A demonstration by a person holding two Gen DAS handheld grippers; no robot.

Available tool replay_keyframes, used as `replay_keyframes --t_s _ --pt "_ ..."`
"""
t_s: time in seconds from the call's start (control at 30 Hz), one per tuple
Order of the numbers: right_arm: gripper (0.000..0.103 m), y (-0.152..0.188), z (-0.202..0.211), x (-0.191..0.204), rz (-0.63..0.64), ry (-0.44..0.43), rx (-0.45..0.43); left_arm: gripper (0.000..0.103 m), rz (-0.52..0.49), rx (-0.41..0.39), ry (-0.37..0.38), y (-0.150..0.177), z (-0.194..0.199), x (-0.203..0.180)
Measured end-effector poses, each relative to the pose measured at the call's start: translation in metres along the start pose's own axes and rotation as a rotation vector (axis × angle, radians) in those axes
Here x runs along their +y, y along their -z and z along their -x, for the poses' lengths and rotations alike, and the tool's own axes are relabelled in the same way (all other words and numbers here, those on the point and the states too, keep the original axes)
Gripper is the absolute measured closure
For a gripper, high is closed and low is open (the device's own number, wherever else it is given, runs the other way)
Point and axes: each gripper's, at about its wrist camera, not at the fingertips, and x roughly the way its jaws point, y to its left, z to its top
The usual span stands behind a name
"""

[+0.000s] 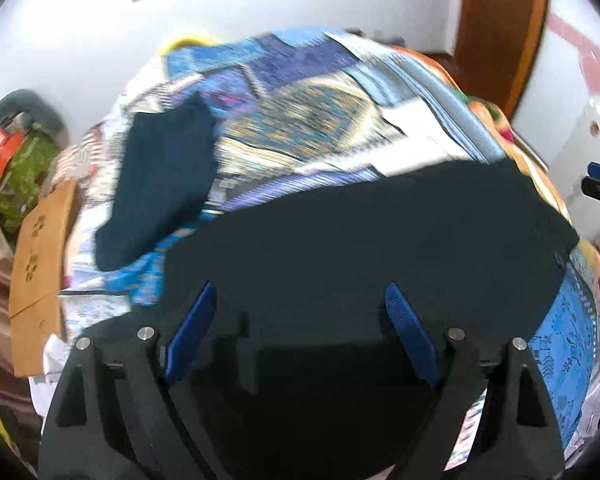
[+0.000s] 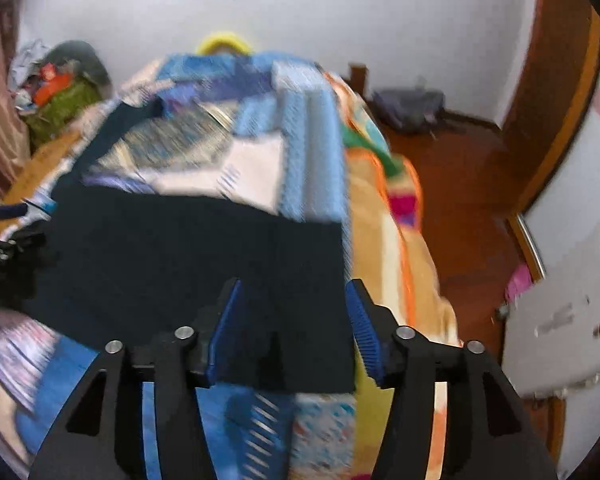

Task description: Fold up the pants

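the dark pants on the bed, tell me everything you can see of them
The pants are very dark navy, almost black, of soft matte cloth, lying flat on the patterned bedspread. One leg stretches away toward the far left of the bed; the broad part lies near, its right edge near the bed's side. Both views are blurred, so seams and waistband cannot be made out. The left claw and right claw stand open over the cloth, neither gripping it.

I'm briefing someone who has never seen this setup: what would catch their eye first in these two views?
Probably the dark pants, spread flat across the near part of the bed, against the busy blue patchwork bedspread beneath them. Next, the blue-padded grippers: the left gripper stands open over the pants, and the right gripper is open above their right edge, gripping nothing. A second dark garment lies farther back on the left.
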Motion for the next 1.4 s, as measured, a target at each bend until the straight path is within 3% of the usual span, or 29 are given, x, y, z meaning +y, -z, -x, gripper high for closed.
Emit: replay_keyframes --t_s 0.1,0.3,0.53,0.67,0.9,1.07,1.17,1.27,1.4 --pt "0.042 -0.025 0.001 0.036 0.060 -0.068 -0.035 0.012 0.066 -0.052 -0.042 0.002 0.017 0.046" --pt "0.041 -0.058 -0.029 0.111 0.176 -0.199 -0.010 0.008 0.214 -0.086 -0.154 0.030 0.030 0.150" --pt "0.041 -0.079 -0.092 0.206 0.310 -0.342 0.093 0.008 0.366 0.054 -0.199 0.088 -0.006 0.243" --pt "0.041 -0.094 -0.128 0.254 0.400 -0.403 0.167 0.008 0.402 0.134 -0.184 0.114 -0.028 0.263" --pt "0.042 -0.104 -0.190 0.324 0.544 -0.442 0.316 0.007 0.382 0.218 -0.158 0.144 -0.065 0.254" --pt "0.043 -0.093 -0.224 0.346 0.587 -0.405 0.375 0.006 0.392 0.209 -0.141 0.156 -0.069 0.253" --pt "0.065 -0.084 -0.234 0.354 0.617 -0.413 0.415 0.006 0.420 0.216 -0.128 0.158 -0.067 0.254" --pt "0.089 -0.084 -0.227 0.355 0.650 -0.388 0.379 0.006 0.419 0.216 -0.135 0.160 -0.065 0.252" --pt "0.097 -0.091 -0.215 0.351 0.655 -0.398 0.296 0.004 0.394 0.172 -0.196 0.167 -0.060 0.247"
